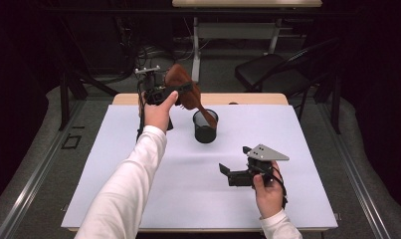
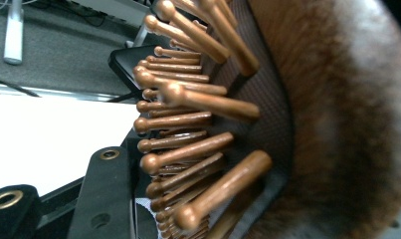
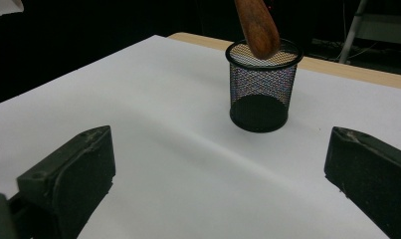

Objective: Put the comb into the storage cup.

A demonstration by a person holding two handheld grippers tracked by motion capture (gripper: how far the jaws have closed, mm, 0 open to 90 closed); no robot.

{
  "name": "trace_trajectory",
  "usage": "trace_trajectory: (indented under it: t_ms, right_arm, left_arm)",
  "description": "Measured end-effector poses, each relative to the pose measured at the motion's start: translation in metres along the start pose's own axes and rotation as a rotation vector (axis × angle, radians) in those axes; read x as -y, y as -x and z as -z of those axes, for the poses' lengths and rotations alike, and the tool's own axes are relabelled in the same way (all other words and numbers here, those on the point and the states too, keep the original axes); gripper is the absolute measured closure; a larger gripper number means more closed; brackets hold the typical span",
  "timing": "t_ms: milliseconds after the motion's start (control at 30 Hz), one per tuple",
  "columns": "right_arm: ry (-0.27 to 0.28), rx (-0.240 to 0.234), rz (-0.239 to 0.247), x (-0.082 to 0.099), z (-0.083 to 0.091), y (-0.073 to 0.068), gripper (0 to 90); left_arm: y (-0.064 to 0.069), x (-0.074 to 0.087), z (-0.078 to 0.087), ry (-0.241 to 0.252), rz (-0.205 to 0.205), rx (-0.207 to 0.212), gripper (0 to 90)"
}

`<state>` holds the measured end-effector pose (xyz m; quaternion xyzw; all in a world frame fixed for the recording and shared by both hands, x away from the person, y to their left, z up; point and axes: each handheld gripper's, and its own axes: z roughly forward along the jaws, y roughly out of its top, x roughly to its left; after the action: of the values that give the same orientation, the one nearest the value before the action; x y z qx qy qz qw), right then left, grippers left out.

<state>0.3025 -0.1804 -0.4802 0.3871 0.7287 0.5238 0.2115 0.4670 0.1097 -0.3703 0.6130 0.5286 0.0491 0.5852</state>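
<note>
My left gripper (image 1: 180, 92) is clamped on the head of a wooden hairbrush (image 1: 184, 89), and its handle points down into the rim of the black mesh cup (image 1: 205, 127) on the white table (image 1: 138, 199). My right gripper (image 1: 225, 172) rests low on the table, near the cup, with the jaws wide apart and nothing between them.

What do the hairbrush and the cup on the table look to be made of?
Hairbrush: looks like wood, reddish-brown with a smooth, slightly glossy finish; the left gripper view shows rounded, ball-tipped wooden pins set in a dark textured pad, possibly rubber. Cup: black wire mesh, likely painted metal; the fine grid lets light through and a solid rim rings the top.
</note>
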Motion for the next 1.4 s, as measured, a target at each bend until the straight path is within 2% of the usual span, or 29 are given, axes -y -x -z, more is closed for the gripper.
trace_trajectory:
  t_ms: [267,933,1300,1333,1400]
  right_arm:
    - [-0.001,0.001,-0.003,0.0,0.0,0.001,0.0]
    - [0.006,0.008,-0.016,0.002,0.002,0.005,0.0]
    - [0.017,0.013,-0.017,0.001,0.005,0.005,0.0]
    - [0.019,0.015,-0.018,0.001,0.005,0.006,0.0]
    - [0.023,0.018,-0.02,0.0,0.006,0.007,0.0]
  left_arm:
    - [-0.003,-0.001,-0.003,0.01,0.014,-0.018,47.7]
    - [-0.004,-0.003,-0.009,0.028,-0.009,-0.061,47.7]
    - [-0.008,-0.004,-0.021,0.022,0.003,-0.087,47.7]
    - [-0.008,-0.003,-0.023,0.022,0.017,-0.089,47.7]
    - [-0.009,-0.002,-0.025,0.018,0.018,-0.094,47.6]
